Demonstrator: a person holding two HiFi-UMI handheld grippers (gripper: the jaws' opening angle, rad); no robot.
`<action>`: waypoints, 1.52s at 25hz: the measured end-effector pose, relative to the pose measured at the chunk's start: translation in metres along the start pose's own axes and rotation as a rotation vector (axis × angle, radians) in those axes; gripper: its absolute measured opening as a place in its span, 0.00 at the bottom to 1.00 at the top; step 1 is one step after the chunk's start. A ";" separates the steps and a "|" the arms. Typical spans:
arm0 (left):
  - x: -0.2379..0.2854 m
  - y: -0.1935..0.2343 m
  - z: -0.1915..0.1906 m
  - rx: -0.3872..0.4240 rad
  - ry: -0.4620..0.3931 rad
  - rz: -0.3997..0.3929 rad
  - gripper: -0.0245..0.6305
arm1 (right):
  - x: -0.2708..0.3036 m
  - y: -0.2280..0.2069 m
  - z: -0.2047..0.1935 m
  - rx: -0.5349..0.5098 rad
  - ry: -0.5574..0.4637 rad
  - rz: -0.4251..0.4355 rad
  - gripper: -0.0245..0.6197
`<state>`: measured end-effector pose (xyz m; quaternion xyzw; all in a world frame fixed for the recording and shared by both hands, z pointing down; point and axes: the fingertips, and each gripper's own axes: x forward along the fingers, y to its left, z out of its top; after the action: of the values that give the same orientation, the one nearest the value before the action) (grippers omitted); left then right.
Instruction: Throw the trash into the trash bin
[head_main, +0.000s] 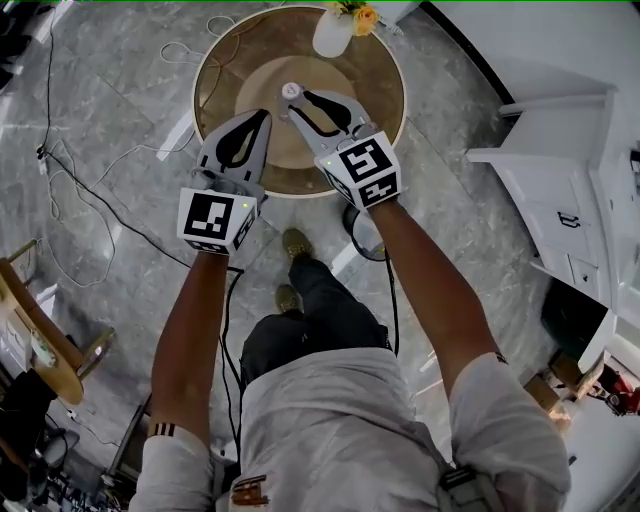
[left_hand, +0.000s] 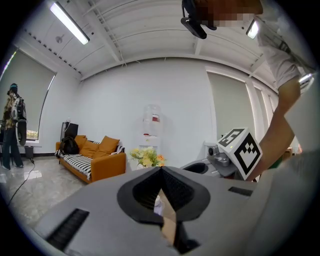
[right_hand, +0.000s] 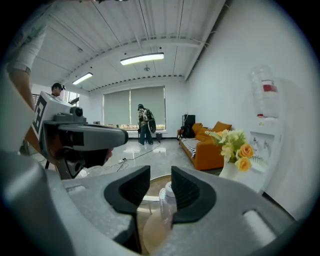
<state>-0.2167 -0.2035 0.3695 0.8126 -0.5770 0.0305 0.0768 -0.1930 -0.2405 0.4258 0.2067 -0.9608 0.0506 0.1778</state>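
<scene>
Right now the person is standing at the near edge of a round brown wooden table (head_main: 383, 95), holding both grippers out over it. The trash is a small clear plastic bottle with a white cap (head_main: 291, 92), standing upright on the table's paler inner disc, so its long axis is running vertically.

The right gripper (head_main: 300, 104) is the nearer one. Its jaws are standing apart, not gripping anything, and the bottle is sitting right at their tips. In the right gripper view the bottle (right_hand: 168, 200) is showing in the gap between the jaws, a bit toward the right-hand one, and no pad is pressing on it yet. The gripper is pointing slightly downward at it.

The left gripper (head_main: 266, 113) is hovering just beside the right one, to its left, with its jaws closed together and nothing held.

My judgement: the next move is calling for the right gripper to go straight ahead a little, so the bottle is sitting deeper between the pads before they close.

A white vase with yellow flowers (head_main: 333, 33) is standing at the far rim, well apart from the bottle. Open tabletop is lying all around the bottle. No trash bin is showing plainly; a dark ring (head_main: 351, 232) on the floor under the right arm cannot be identified.
</scene>
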 end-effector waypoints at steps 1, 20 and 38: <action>0.002 0.004 -0.002 -0.003 0.003 0.005 0.04 | 0.006 -0.002 -0.005 0.000 0.016 0.003 0.24; 0.021 0.035 -0.031 -0.038 0.042 0.021 0.04 | 0.074 -0.025 -0.060 -0.007 0.199 0.047 0.34; 0.010 0.011 -0.022 -0.029 0.021 -0.013 0.04 | 0.030 -0.017 -0.028 -0.062 0.114 0.000 0.25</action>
<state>-0.2228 -0.2128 0.3937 0.8147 -0.5712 0.0303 0.0950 -0.2029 -0.2626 0.4631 0.1981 -0.9502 0.0325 0.2385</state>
